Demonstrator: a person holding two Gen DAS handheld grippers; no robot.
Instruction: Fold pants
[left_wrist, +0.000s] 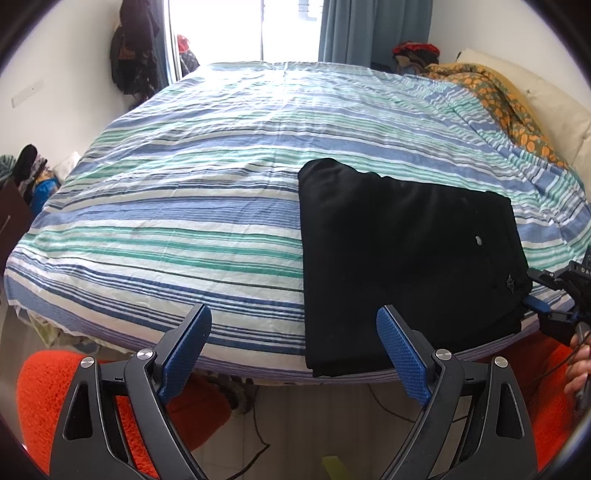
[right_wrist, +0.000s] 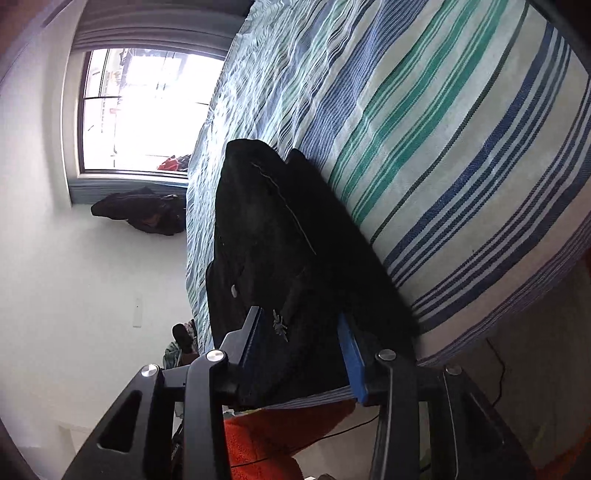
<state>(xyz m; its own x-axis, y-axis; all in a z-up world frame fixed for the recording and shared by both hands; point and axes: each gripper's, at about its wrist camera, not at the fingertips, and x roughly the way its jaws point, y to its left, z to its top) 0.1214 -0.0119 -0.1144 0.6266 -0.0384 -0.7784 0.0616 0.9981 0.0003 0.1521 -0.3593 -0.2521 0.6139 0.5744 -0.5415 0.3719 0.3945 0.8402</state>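
Left wrist view, nearest first: left claw (left_wrist: 293, 350) at the bottom centre, blue pads spread wide, grasping nothing, hanging over the bed's near edge just left of the pants. Pointed steeply down at the mattress edge, apparently parked clear of the work. Orange fuzzy clothing (left_wrist: 55, 398) of the person below it, at lower left and lower right.

Just beyond, black pants (left_wrist: 406, 258) right of centre: already folded into a compact rectangle, lying flat on the striped bedsheet (left_wrist: 166, 221) with the near end reaching the bed's edge. Probably kept close so both claws can reach without stretching.

At the right edge, right claw (left_wrist: 532, 302) meeting the pants' near right corner, a hand (left_wrist: 578, 369) on its handle below.

Right wrist view, rolled onto its side so the bed runs up the right of the frame: right claw (right_wrist: 301, 339) at bottom centre, jaws partly parted with the pants' (right_wrist: 277, 240) thick folded edge between them. One blue pad beneath the stack, the other above. Cannot tell whether the pads press the cloth or merely straddle it. Sideways roll likely chosen to slip one pad under the layers.

Farther off: bright window (left_wrist: 243, 29) and blue curtain (left_wrist: 369, 33) at the top, patterned orange blanket (left_wrist: 498, 107) and pillow (left_wrist: 546, 99) at upper right.
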